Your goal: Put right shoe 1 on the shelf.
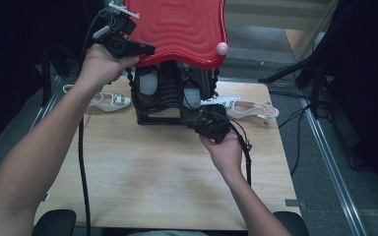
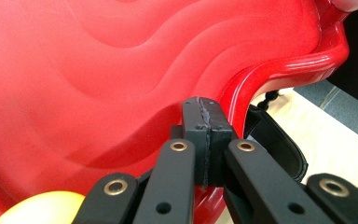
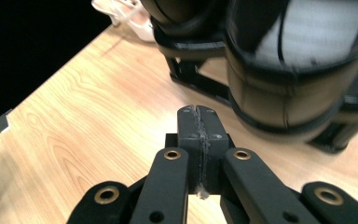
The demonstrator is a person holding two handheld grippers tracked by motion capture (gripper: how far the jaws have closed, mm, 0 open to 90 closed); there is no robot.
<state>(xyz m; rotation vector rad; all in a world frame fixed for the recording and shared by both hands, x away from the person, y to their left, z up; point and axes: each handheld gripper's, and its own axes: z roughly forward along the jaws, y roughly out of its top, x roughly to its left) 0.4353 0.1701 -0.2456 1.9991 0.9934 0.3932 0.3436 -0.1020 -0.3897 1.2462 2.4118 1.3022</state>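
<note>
1. The red lid [image 1: 177, 29] is held up at its left edge by the left gripper [image 1: 145, 49], above the black rack [image 1: 172, 93] on the table [image 1: 152, 172].
2. In the left gripper view the jaws are seen pressed together against the lid's rim [image 2: 242, 93]; whether any of the rim is pinched between them cannot be told.
3. The right gripper [image 1: 197, 120] is seen at the rack's front right, jaws shut on nothing, just beside a dark holder [image 3: 284, 93].
4. A slip of the lid is judged the main risk: the hold is at one edge only, so the lid could tip or drop onto the rack.
5. The rack could be nudged or tipped if the right gripper is pushed against the holder.
6. Two pale sandals [image 1: 110, 101] lie beside the rack and could be knocked off.
</note>
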